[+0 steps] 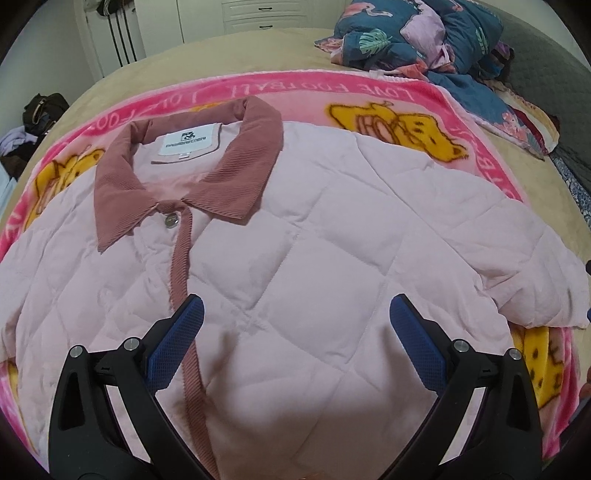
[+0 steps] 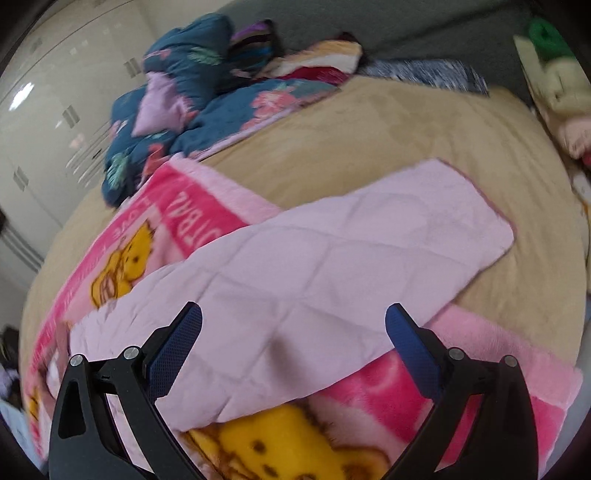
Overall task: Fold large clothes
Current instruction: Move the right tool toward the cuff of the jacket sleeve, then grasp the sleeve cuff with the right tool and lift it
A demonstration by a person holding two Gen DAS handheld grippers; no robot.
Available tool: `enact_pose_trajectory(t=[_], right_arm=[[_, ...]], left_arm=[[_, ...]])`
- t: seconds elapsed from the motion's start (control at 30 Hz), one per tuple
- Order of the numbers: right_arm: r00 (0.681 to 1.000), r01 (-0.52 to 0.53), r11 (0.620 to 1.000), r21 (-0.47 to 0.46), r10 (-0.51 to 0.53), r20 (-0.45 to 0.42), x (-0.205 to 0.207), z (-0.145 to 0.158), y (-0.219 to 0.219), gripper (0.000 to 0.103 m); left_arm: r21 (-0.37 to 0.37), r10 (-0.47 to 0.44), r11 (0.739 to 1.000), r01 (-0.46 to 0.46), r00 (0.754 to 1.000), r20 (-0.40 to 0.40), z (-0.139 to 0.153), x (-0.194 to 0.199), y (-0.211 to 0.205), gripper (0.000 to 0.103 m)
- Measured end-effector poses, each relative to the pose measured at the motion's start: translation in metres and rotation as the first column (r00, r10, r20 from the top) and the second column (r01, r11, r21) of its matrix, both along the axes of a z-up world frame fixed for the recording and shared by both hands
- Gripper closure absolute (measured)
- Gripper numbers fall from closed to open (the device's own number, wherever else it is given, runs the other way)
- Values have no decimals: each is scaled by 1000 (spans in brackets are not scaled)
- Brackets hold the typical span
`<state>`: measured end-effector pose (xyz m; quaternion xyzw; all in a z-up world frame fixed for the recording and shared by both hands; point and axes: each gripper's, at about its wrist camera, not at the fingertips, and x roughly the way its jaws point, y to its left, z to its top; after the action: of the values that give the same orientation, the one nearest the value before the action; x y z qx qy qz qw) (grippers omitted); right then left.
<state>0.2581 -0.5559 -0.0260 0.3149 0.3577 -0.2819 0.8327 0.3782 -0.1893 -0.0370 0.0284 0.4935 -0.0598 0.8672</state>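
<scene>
A pale pink quilted jacket (image 1: 303, 258) with a dusty-rose ribbed collar (image 1: 229, 173) lies flat, face up and buttoned, on a pink cartoon blanket (image 1: 373, 92). My left gripper (image 1: 295, 310) is open and empty, hovering above the jacket's chest just right of the button placket. In the right wrist view the jacket's sleeve (image 2: 332, 254) stretches out to the right, its cuff resting on the tan bedspread (image 2: 369, 129). My right gripper (image 2: 293, 317) is open and empty above the upper part of that sleeve.
A bunched blue floral duvet (image 1: 424, 33) lies at the head of the bed, also in the right wrist view (image 2: 192, 96). White wardrobes (image 1: 207, 18) stand behind. Bags and clothes (image 1: 33, 122) sit on the floor at left. Plush toys (image 2: 561, 77) lie at the bed's right edge.
</scene>
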Motion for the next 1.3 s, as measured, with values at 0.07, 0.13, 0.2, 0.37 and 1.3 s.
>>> enact_pose_trajectory(t=[0.07, 0.13, 0.2, 0.37, 1.3], right_arm=[[999, 47, 999, 19, -47, -1, -6, -6, -12, 4], [996, 92, 995, 34, -92, -7, -10, -11, -22, 4], [990, 142, 988, 54, -142, -14, -15, -18, -34, 4], [965, 261, 960, 100, -258, -41, -27, -35, -61, 4], [903, -127, 982, -141, 173, 393, 10, 115, -1, 87]], left_arm=[[-7, -8, 1000, 8, 1000, -5, -2, 3, -4, 8], [-8, -18, 1000, 18, 1000, -5, -3, 6, -8, 8], [0, -27, 1000, 27, 1000, -4, -5, 8, -12, 8], [17, -15, 1000, 16, 1000, -18, -9, 16, -12, 8], [-57, 49, 997, -43, 993, 106, 99, -5, 92, 8]])
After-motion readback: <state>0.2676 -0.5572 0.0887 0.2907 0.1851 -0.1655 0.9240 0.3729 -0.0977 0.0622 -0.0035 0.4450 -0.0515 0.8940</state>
